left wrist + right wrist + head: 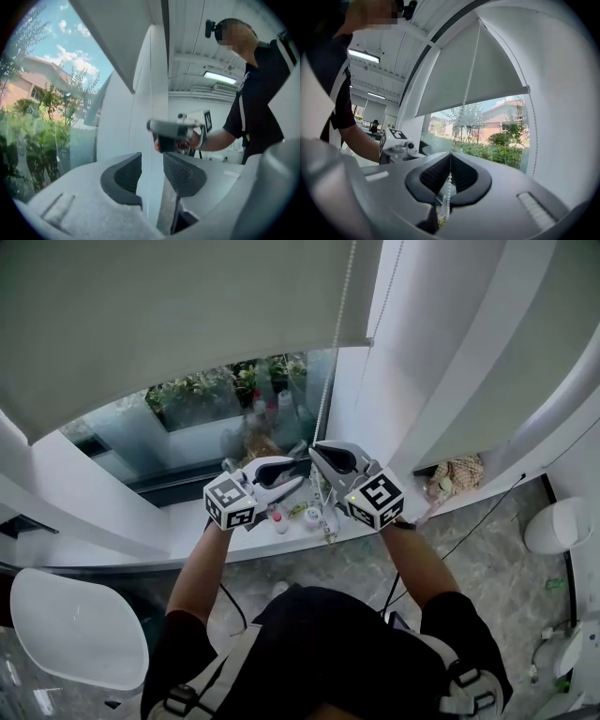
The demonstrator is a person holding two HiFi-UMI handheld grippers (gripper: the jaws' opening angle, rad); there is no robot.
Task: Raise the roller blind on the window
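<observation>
- Head view: nearest us, our forearms point(202, 563) bring the left gripper point(295, 472) and right gripper point(319, 454) tip to tip. The roller blind point(169, 315) covers the window point(216, 418) top at 11 o'clock.
- Left gripper view: its jaws stand apart with nothing between them.
- Right gripper view: its jaws pinch the bead chain point(449, 190), with the blind at 12 o'clock.

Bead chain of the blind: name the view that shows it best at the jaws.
Right gripper view: the bead chain runs down past the roller blind into the right gripper's shut jaws, single beads clear. The head view shows it only as a thin line. The left gripper view shows none of it.
</observation>
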